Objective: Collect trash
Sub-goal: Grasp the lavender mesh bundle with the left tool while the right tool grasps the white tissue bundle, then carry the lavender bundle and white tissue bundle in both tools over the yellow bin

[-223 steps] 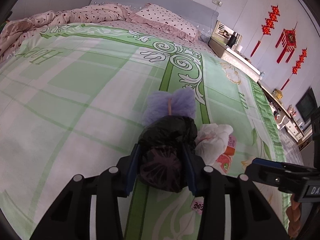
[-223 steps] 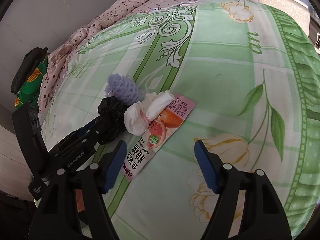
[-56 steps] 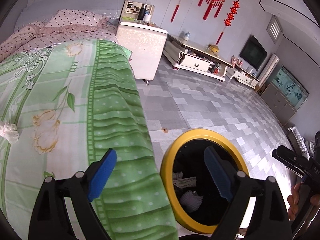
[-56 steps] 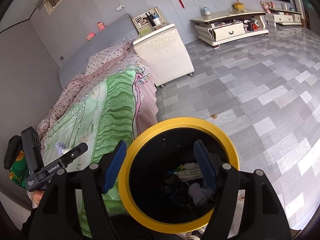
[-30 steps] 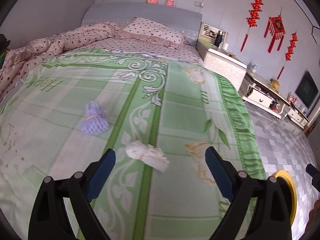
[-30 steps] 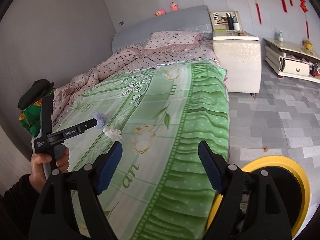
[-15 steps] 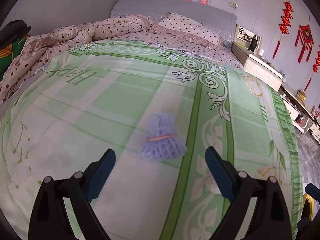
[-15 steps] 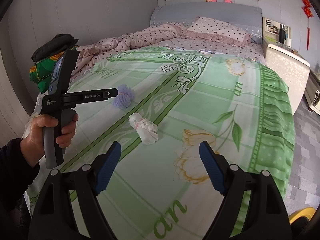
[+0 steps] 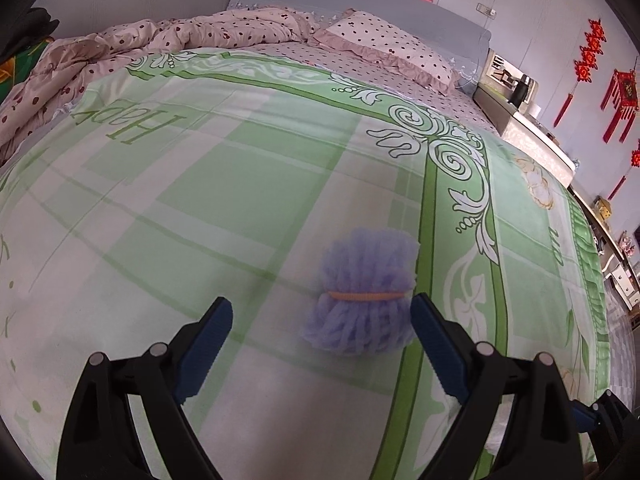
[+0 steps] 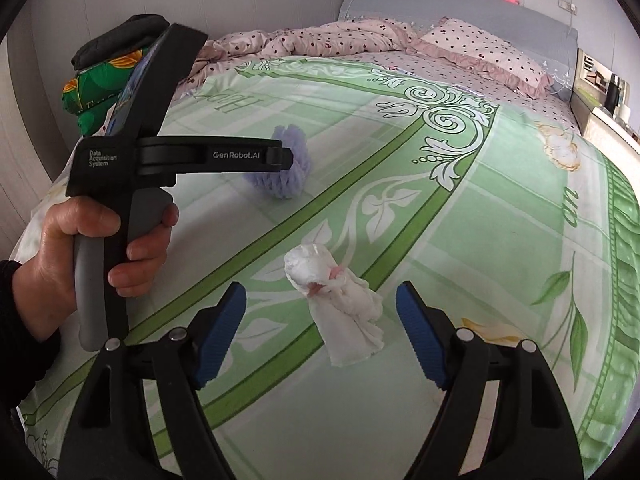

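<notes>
Lying on the green bedspread (image 9: 240, 184): purple yarn bundle (image 9: 362, 300), just beside the right pad of the left claw (image 9: 320, 332), jaws spread wide, nothing pinched. Lying nearer, to the right: white crumpled tissue (image 10: 340, 304), between the closing jaws of the right claw (image 10: 320, 320), pads not touching it.

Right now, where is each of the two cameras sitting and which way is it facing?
Left wrist: on the left gripper, angled down at the bed's green sheet; purple yarn bundle between its open fingers.
Right wrist: on the right gripper, facing the headboard; white tissue wad between its closing jaws, untouched; the left hand shows.
Shared: the purple bundle, sheet and polka-dot pillow.
</notes>
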